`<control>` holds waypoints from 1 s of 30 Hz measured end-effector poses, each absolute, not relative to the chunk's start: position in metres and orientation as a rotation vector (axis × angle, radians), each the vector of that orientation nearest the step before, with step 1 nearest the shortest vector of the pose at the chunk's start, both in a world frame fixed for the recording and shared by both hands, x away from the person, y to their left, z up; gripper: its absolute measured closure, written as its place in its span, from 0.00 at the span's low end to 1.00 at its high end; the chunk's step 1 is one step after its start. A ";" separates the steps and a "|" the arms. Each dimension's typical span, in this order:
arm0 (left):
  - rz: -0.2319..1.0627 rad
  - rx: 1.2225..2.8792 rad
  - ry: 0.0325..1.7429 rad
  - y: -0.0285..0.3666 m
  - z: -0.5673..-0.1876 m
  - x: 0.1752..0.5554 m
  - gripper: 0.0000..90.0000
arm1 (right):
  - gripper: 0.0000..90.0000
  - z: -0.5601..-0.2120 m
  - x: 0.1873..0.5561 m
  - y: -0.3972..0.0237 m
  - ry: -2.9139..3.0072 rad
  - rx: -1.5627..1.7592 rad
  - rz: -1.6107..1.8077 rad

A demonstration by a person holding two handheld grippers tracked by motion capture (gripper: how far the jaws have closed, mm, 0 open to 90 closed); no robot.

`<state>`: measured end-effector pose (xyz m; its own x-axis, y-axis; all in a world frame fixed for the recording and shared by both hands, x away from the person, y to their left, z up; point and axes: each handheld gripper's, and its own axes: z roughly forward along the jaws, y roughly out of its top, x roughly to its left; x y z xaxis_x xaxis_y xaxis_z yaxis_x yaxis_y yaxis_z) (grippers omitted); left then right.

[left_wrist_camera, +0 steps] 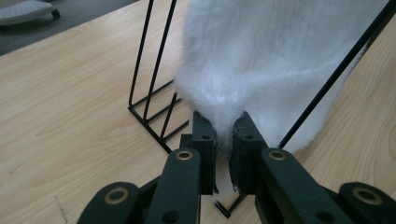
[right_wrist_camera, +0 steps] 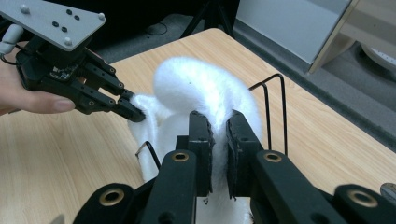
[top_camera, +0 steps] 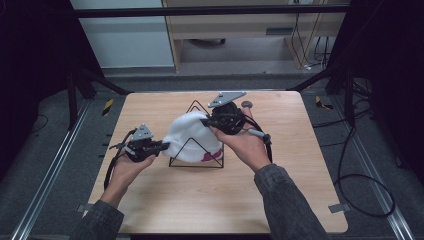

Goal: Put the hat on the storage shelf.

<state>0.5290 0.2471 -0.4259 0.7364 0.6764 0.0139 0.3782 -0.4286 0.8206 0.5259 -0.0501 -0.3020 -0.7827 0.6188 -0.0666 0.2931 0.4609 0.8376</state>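
Both tools, left tool (left_wrist_camera: 224, 135) and right tool (right_wrist_camera: 218, 128), pinch the white fleece (top_camera: 190, 135) (draped over a wire rack (top_camera: 196, 162)).

A rack (top_camera: 196, 150) is set near the middle of the table (top_camera: 165, 205), and a hat (top_camera: 187, 135) is draped over it. The left gripper (top_camera: 161, 146) is placed at the hat's left edge, where a fold is pinched between its jaws. The right gripper (top_camera: 206, 121) is placed at the hat's far right side, with another fold clamped between its jaws. The hat is thus stretched between the two grippers. A small disc (top_camera: 247, 104) is seen on the table just behind the right gripper.
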 end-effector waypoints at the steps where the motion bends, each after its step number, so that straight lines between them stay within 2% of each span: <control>1: 0.430 2.064 0.797 0.247 -0.427 0.529 0.91 | 0.92 -0.302 0.526 -0.050 2.358 0.773 1.232; 25: 0.395 2.110 0.823 0.257 -0.450 0.532 0.91 | 0.91 -0.313 0.530 -0.024 2.440 0.745 1.180; 30: 0.392 2.109 0.826 0.258 -0.454 0.531 0.91 | 0.84 -0.317 0.530 -0.023 2.453 0.757 1.173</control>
<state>0.5313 0.2585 -0.4536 0.7366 0.6763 -0.0078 0.4218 -0.4504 0.7869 0.5296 -0.0227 -0.3174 -0.8093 0.5848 -0.0555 0.3238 0.5229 0.7885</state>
